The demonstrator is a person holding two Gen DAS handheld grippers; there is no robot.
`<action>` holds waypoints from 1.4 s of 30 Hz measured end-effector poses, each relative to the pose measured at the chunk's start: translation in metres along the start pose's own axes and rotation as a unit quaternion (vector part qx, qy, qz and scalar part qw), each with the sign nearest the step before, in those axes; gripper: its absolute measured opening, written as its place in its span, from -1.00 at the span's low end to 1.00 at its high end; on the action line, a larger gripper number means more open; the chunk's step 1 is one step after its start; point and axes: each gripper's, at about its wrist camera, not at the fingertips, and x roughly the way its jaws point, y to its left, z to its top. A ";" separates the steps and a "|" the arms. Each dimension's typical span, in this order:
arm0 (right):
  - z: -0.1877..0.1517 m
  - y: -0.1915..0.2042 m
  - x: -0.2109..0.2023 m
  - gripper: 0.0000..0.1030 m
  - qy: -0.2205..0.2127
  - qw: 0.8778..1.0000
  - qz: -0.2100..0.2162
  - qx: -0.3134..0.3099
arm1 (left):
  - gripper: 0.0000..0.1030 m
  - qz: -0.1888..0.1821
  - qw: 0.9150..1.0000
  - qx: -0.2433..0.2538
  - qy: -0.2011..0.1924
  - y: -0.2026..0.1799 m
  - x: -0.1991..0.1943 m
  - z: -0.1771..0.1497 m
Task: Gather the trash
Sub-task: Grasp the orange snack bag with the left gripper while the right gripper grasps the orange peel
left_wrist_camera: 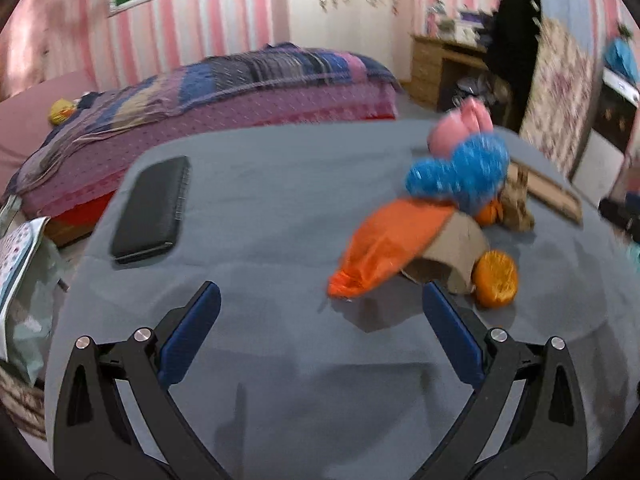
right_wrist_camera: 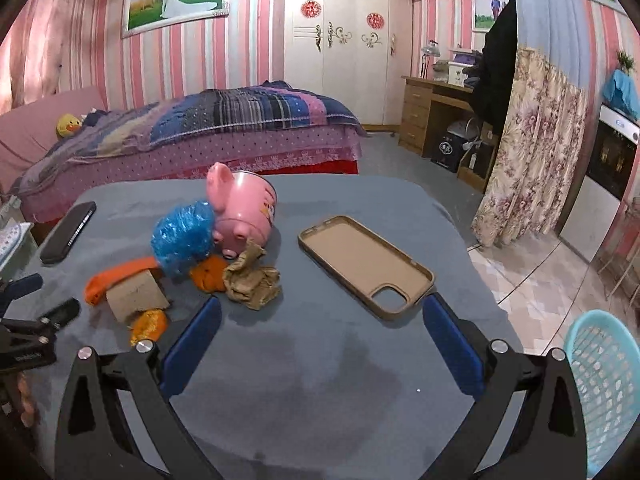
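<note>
Home bedroom: quilted bed [right_wrist_camera: 208,128], wardrobe [right_wrist_camera: 344,48], perhaps desk [right_wrist_camera: 432,108].

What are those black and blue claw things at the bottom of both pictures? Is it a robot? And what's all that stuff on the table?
No robot: a person holds two grippers, each with a camera looking along its fingers. One picture comes from the left gripper, the other from the right gripper. Both are open and hold nothing. On the blue-grey table lie a pink pig pot, a blue crumpled bag, an orange bag, cardboard, crumpled brown paper, a phone case and a black phone. A blue basket waits beside the table.
</note>
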 end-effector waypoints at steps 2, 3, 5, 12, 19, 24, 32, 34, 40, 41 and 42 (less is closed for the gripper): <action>-0.001 0.000 0.002 0.91 0.006 1.000 -0.001 -0.001 | 0.75 -0.010 1.000 0.007 0.006 -0.003 0.008 0.002; -0.002 0.001 0.003 0.91 0.011 1.000 0.001 0.000 | 0.64 -0.019 1.000 0.008 0.010 -0.004 0.012 0.004; -0.003 0.002 0.006 0.91 0.016 1.000 0.006 0.003 | 0.38 -0.042 0.999 0.008 0.021 -0.005 0.022 0.008; -0.010 0.024 0.007 0.91 0.023 0.999 0.036 -0.018 | -0.83 -0.089 0.996 0.003 0.017 0.014 0.022 0.013; -0.021 0.064 0.016 0.91 0.044 0.995 0.081 -0.044 | -0.85 -0.050 0.999 0.003 -0.016 0.057 -0.024 0.008; -0.028 0.093 0.024 0.91 0.062 0.990 0.105 -0.065 | -0.85 -0.019 1.000 0.004 -0.020 0.087 -0.053 -0.001; -0.034 0.113 0.046 0.25 0.107 0.983 0.125 -0.083 | -0.85 0.007 1.000 -0.014 -0.007 0.122 -0.058 -0.019; -0.034 0.116 0.046 0.09 0.102 0.982 0.133 -0.082 | -0.85 0.008 1.000 -0.020 -0.004 0.123 -0.054 -0.020; -0.029 0.120 0.043 -0.42 0.095 0.980 0.150 -0.087 | -0.85 0.009 1.000 -0.017 -0.018 0.112 -0.058 -0.014; -0.028 0.117 0.042 -0.43 0.093 0.981 0.147 -0.087 | -0.85 0.010 1.000 -0.014 -0.024 0.109 -0.061 -0.011; -0.028 0.115 0.039 -0.45 0.090 0.982 0.143 -0.086 | -0.85 0.011 0.999 -0.010 -0.028 0.105 -0.064 -0.009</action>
